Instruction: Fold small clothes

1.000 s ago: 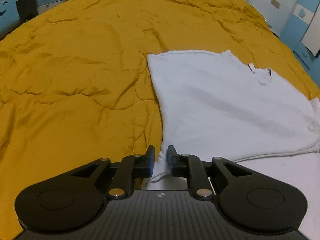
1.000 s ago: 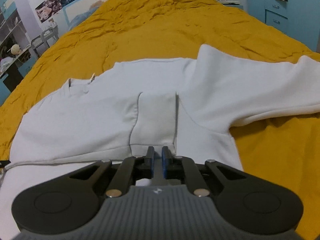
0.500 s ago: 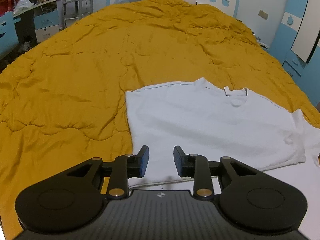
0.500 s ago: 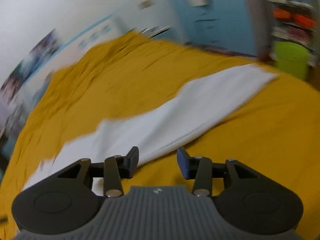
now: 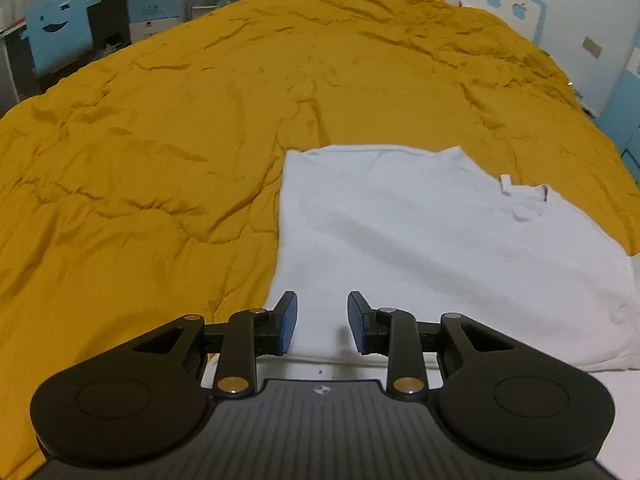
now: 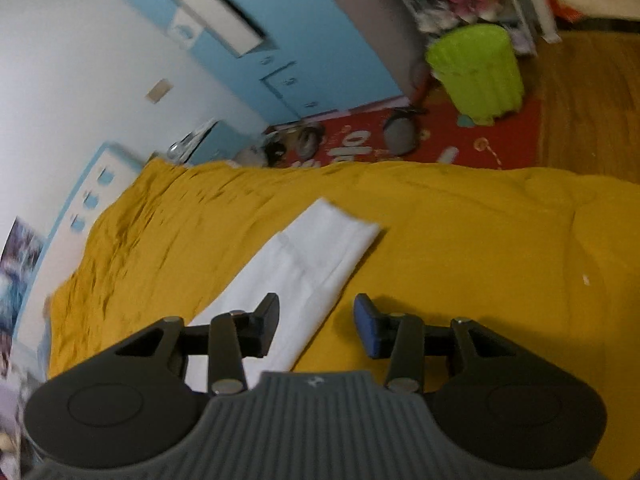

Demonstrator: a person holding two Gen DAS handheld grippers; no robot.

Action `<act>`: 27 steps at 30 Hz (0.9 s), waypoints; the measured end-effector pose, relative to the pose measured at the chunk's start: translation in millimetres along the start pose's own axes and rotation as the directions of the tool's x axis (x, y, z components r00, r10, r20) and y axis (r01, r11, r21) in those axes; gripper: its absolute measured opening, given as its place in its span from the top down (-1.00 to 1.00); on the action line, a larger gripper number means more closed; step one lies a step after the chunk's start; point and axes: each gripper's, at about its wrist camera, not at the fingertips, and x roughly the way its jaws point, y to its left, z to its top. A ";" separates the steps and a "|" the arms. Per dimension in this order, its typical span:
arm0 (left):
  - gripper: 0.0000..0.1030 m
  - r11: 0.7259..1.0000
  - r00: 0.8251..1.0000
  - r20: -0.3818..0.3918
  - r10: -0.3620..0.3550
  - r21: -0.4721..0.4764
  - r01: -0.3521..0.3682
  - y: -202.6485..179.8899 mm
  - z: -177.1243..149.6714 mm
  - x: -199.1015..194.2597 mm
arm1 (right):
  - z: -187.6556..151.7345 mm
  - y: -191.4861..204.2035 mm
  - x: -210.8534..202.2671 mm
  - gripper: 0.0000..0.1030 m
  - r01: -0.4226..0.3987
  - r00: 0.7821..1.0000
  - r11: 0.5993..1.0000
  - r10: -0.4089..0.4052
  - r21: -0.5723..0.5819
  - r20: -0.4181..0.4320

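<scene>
Shirt (image 5: 420, 248) lies flat on the yellow quilt (image 5: 160, 160), its left side folded to a straight edge, while one sleeve (image 6: 312, 256) lies stretched out across the quilt, not yet folded in. Left gripper (image 5: 322, 322) hangs over the hem, jaws apart and empty; right gripper (image 6: 316, 322) sits above the sleeve, jaws likewise apart, gripping nothing. Judged under halfway: sleeve and further folds remain.

Mustard-yellow quilt (image 5: 168, 168) covering the bed. At 10 o'clock beyond it, a blue chair back (image 5: 58, 32) with a smiling cut-out. Headboard wall with blue apple motifs (image 5: 492, 0) at 1 o'clock. On the floor, a lime-green bin (image 6: 478, 72) on a red rug (image 6: 440, 140); blue cabinets (image 6: 320, 40) behind.
</scene>
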 end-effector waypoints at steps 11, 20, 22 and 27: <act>0.31 1.000 0.999 0.037 0.011 -0.002 -0.011 2.4 0.5 -8.3 | 20.1 31.9 20.3 1.00 0.033 0.998 0.993 -0.026 -0.110 0.062; 0.30 0.997 0.991 0.104 -0.080 0.006 0.080 12.2 2.3 -30.8 | -29.8 210.6 -72.6 1.00 -0.187 0.971 0.873 0.235 -0.451 0.053; 0.26 0.995 0.987 0.123 -0.100 -0.019 0.103 22.7 2.5 -37.4 | -48.2 252.7 -94.0 1.00 -0.255 0.953 0.838 0.303 -0.483 0.023; 0.26 0.988 0.980 0.155 -0.123 -0.076 0.136 51.6 2.9 -47.9 | -103.3 363.2 -149.7 1.00 -0.421 0.878 0.715 0.476 -0.558 -0.053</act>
